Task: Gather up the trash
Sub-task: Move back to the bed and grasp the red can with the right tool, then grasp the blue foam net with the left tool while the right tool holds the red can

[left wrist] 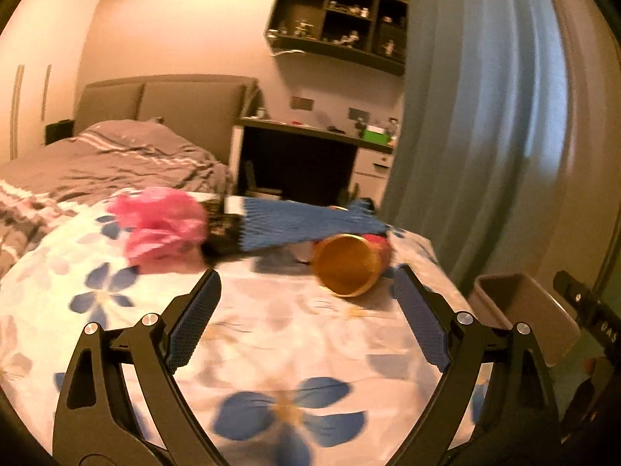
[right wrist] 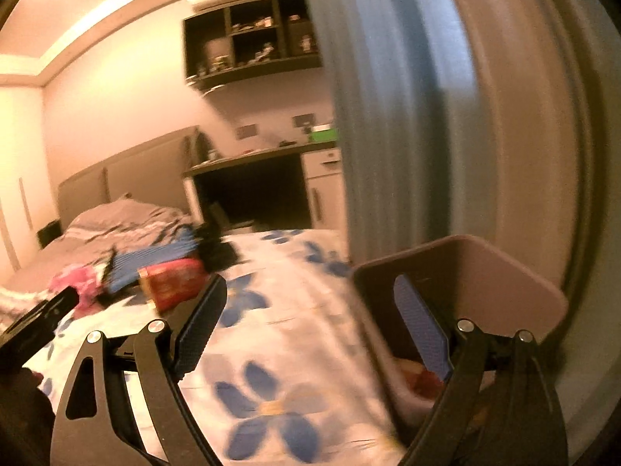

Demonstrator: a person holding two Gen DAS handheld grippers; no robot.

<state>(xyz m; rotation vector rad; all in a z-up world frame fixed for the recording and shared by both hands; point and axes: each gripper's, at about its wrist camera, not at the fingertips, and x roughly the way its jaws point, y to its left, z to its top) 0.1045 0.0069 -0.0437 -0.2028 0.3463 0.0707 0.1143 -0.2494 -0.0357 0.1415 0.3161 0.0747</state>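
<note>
Both grippers spread wide, nothing between the fingers. Left gripper (left wrist: 306, 283) hovers over the floral sheet (left wrist: 271, 334), aimed at the trash pile across the bed. Right gripper (right wrist: 310, 291) hangs at the bed edge, its right finger over the bin (right wrist: 485, 272), left finger over the sheet (right wrist: 295, 334).

Trash, left view: can (left wrist: 349, 264) lying on its side on the sheet, gold end facing the camera, red body behind. It sits ahead of the gripper, nearer the right finger, not touching. Blue pad (left wrist: 310, 225), ribbed, tilted, one edge resting over the can. Pink bag (left wrist: 159, 229), crumpled, left of the pad and touching it. Dark item under the pad between bag and can, too blurred to name.

Right view: same pile at far left, can (right wrist: 174, 283) seen as red, just beyond the left fingertip, blue pad (right wrist: 155, 264) behind it, pink bag (right wrist: 73, 283) further left. Tip of the left gripper shows at the lower left edge.

Bin is brown, open top, beside the bed on the right; in the left view it shows at lower right (left wrist: 524, 310). Something reddish lies inside at the bottom, unclear what. Grey curtain (left wrist: 485, 116) behind the bin. Desk (left wrist: 310, 132) and wall shelf (left wrist: 341, 15) in the back. Motion blur in both views.
</note>
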